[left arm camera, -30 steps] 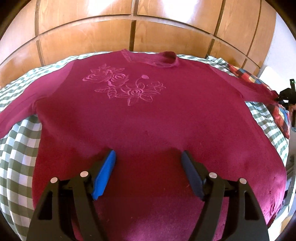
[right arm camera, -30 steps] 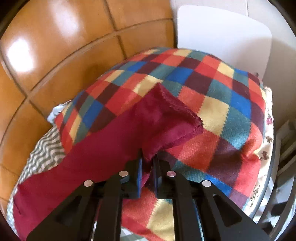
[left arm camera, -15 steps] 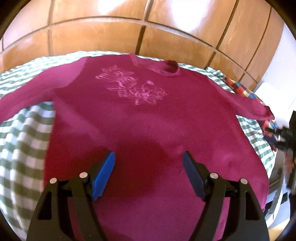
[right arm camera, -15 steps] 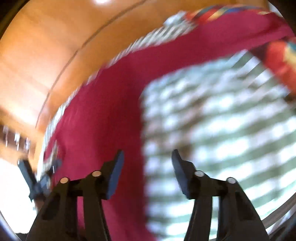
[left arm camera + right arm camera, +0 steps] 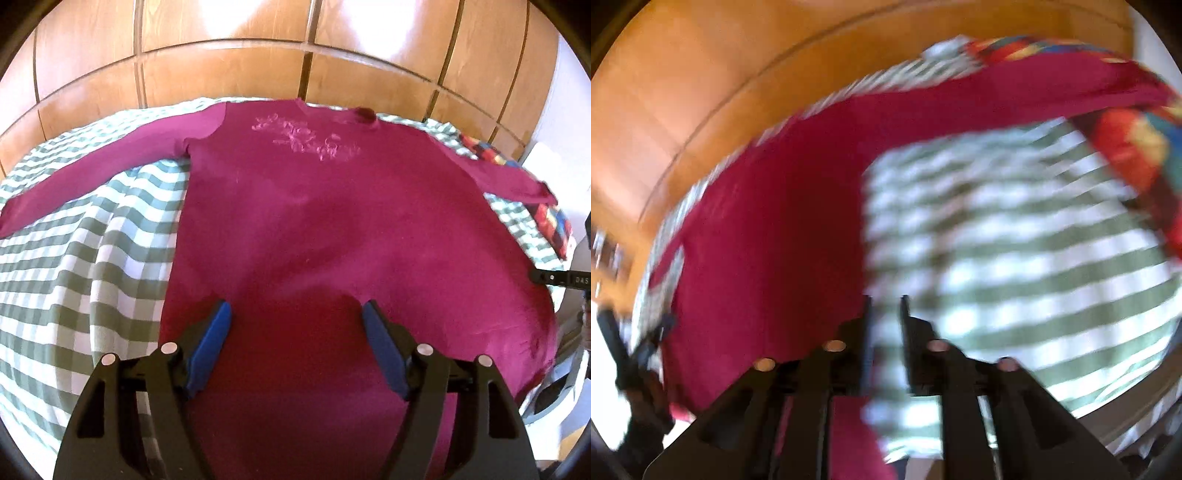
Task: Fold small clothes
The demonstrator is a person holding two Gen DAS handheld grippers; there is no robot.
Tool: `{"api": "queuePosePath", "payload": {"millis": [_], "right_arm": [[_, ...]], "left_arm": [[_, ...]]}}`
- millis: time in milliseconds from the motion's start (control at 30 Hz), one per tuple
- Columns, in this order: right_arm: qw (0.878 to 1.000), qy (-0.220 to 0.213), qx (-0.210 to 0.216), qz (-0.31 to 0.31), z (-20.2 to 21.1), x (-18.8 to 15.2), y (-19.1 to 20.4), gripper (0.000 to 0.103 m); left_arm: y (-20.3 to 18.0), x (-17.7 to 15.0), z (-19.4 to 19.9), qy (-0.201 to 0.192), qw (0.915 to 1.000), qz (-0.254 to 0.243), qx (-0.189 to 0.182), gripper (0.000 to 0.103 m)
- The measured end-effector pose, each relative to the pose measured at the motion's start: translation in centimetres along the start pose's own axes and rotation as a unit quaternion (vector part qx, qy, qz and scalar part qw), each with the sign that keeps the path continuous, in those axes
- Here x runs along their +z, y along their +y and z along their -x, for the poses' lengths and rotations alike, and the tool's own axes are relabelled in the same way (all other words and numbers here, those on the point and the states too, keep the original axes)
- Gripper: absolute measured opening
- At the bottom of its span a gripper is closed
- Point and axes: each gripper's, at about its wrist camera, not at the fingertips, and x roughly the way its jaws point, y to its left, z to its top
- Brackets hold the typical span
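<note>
A maroon long-sleeved top (image 5: 332, 229) with a pink flower print lies flat, face up, both sleeves spread, on a green-and-white checked cover (image 5: 74, 258). My left gripper (image 5: 297, 332) is open and empty, hovering over the top's lower hem area. In the blurred right wrist view the top (image 5: 768, 240) fills the left and its sleeve (image 5: 997, 92) runs to the upper right. My right gripper (image 5: 884, 317) sits over the top's side edge, jaws nearly closed with a narrow gap and nothing between them.
A colourful patchwork pillow (image 5: 550, 218) lies at the right end under the sleeve cuff, also in the right wrist view (image 5: 1134, 147). A wooden panelled wall (image 5: 258, 44) stands behind. The bed edge drops off at the right.
My right gripper let go of the sleeve cuff on the pillow, swung over to the top's side edge, opened, then narrowed its jaws. My left gripper pulled back and left; more of the left sleeve shows.
</note>
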Motion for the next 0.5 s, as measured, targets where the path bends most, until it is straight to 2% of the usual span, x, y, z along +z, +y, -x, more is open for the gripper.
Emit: {"api": "queuePosePath", "payload": {"millis": [67,167,267,333,500], "right_arm": [[0.997,-0.045,-0.020,-0.053,1.7,1.9,-3.0,0.037],[0.982,-0.113,-0.061,-0.138,4.2,5.2,-8.3,0.037],[0.958,-0.159,-0.087,-0.222,5.6,7.9,-13.4,0.037],[0.944,-0.174,-0.096,-0.263,5.6,9.6,-16.2,0.037],[0.930,-0.165,-0.087,-0.317,3.1,12.9,-19.9,0.037]], "left_arm": [[0.4,1.1,0.4,-0.014,0.9997,0.019,-0.009,0.073],[0.3,2.8,0.3,-0.032,0.9992,0.024,-0.007,0.073],[0.0,4.0,-0.6,-0.036,0.9989,0.028,-0.004,0.073],[-0.3,4.5,-1.6,-0.029,0.9991,0.030,0.000,0.073],[-1.0,4.4,-3.9,0.005,0.9997,0.024,0.007,0.073]]}}
